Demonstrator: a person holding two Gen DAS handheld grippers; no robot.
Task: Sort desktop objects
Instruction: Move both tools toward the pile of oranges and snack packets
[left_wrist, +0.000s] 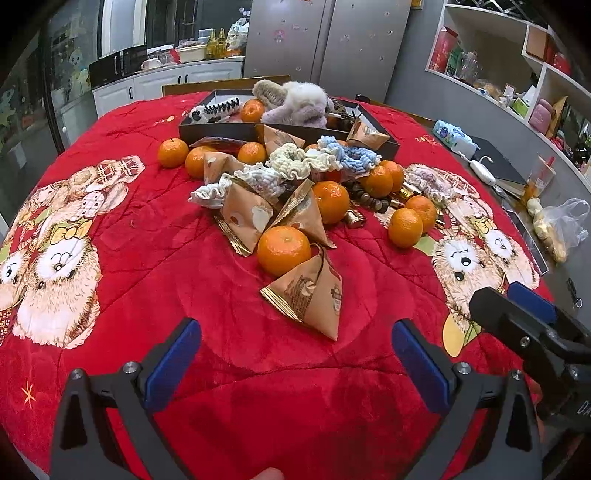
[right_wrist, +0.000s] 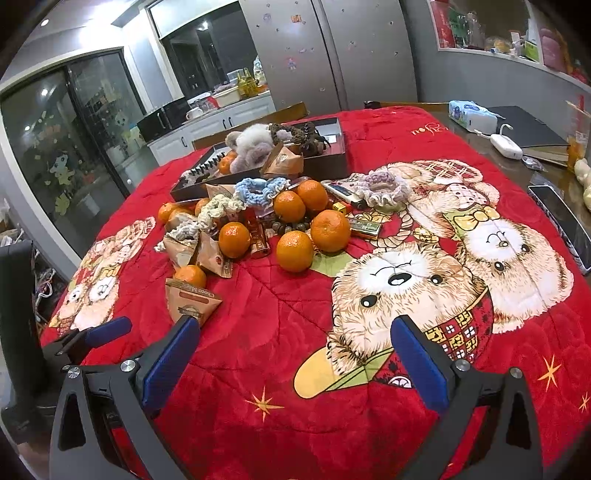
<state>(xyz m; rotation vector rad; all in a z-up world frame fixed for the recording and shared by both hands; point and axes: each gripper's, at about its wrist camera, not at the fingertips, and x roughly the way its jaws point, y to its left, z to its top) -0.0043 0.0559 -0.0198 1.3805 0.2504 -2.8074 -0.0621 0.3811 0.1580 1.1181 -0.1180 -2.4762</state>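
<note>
- Your table is covered by a red plush blanket (left_wrist: 229, 295) printed with cartoon bears; it fills most of both frames.
- Room behind: grey fridge (left_wrist: 325, 37) at top centre, white kitchen cabinets (left_wrist: 162, 83) upper left, open shelving (left_wrist: 517, 62) upper right of the left wrist view.
- Right edge, off the blanket: wet-wipes pack (right_wrist: 471, 114), white charger (right_wrist: 506, 146), a phone (right_wrist: 561, 225).
- Dark shallow box (left_wrist: 221, 129) sits at upper centre, holding fluffy scrunchies (left_wrist: 303, 103), a black claw clip (left_wrist: 221, 108) and a mandarin.
- The mixed pile lies mid-frame just below the box: mandarins, tan triangular snack packets, crocheted scrunchies, a bead bracelet (left_wrist: 369, 197), lighters (right_wrist: 343, 192).
- Your left gripper (left_wrist: 295, 360) is spread wide and holds nothing; the nearest snack packet (left_wrist: 314, 295) lies just above the gap, a mandarin (left_wrist: 283, 250) touching its top.
- Your right gripper (right_wrist: 295, 360) is also wide open and empty, over bare blanket; a snack packet (right_wrist: 192, 299) sits just above its left fingertip (right_wrist: 177, 350), and the mandarin cluster (right_wrist: 295, 251) is further up, centre.
- Each gripper shows at the other view's edge.
</note>
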